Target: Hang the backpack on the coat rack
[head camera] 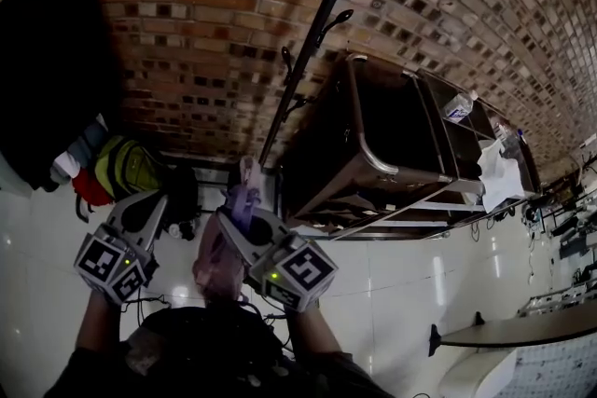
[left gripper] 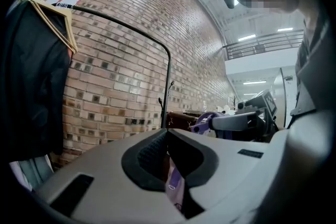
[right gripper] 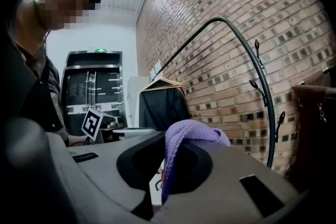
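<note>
Right tongs [right gripper: 160, 164] clamping purple strap [right gripper: 193, 136], coat rack [head camera: 319, 31] ahead, cabinet [head camera: 373, 130] beside

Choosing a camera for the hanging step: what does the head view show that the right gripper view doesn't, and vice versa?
Head view only: the pinkish backpack body, a brown shelf cart, a yellow-green bag. Right gripper view only: the purple strap looped through the right gripper's shut jaws, a dark glass door. Both: the brick wall and the black coat rack with hooks.
</note>
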`<action>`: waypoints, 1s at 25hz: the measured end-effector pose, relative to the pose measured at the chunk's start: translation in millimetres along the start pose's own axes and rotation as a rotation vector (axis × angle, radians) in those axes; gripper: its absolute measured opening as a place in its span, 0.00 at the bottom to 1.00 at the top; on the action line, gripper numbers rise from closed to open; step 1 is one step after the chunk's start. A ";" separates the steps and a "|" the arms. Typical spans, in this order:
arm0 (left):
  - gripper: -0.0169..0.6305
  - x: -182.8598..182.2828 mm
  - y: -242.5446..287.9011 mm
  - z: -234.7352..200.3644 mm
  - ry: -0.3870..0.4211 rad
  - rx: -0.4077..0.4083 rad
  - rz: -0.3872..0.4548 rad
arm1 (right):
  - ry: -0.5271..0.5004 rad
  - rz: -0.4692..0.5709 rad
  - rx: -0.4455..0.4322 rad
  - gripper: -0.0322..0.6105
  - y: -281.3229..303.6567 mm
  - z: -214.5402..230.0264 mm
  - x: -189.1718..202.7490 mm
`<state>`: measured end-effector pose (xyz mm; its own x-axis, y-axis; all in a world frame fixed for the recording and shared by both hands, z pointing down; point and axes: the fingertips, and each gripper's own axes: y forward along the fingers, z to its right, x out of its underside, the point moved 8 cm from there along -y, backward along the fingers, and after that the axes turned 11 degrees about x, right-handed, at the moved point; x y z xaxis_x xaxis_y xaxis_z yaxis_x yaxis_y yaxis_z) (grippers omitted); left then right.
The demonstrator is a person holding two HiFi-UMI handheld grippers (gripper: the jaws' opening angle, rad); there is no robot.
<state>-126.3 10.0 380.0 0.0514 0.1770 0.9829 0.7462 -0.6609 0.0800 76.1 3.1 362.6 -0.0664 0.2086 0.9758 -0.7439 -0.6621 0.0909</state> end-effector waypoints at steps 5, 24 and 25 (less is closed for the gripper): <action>0.05 -5.2 36.1 -3.2 -0.004 -0.023 -0.003 | 0.000 0.028 -0.017 0.09 2.1 40.0 -7.8; 0.05 -15.7 127.9 -70.3 0.032 0.056 0.032 | -0.026 0.046 0.006 0.09 65.4 117.0 -32.5; 0.05 -16.9 132.8 -78.3 0.032 0.059 0.034 | -0.028 0.039 0.004 0.09 73.5 120.3 -34.3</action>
<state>-80.0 -137.9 387.0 0.0571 0.1310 0.9897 0.7825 -0.6215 0.0371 103.7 -139.3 359.8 -0.0765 0.1629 0.9837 -0.7386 -0.6720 0.0539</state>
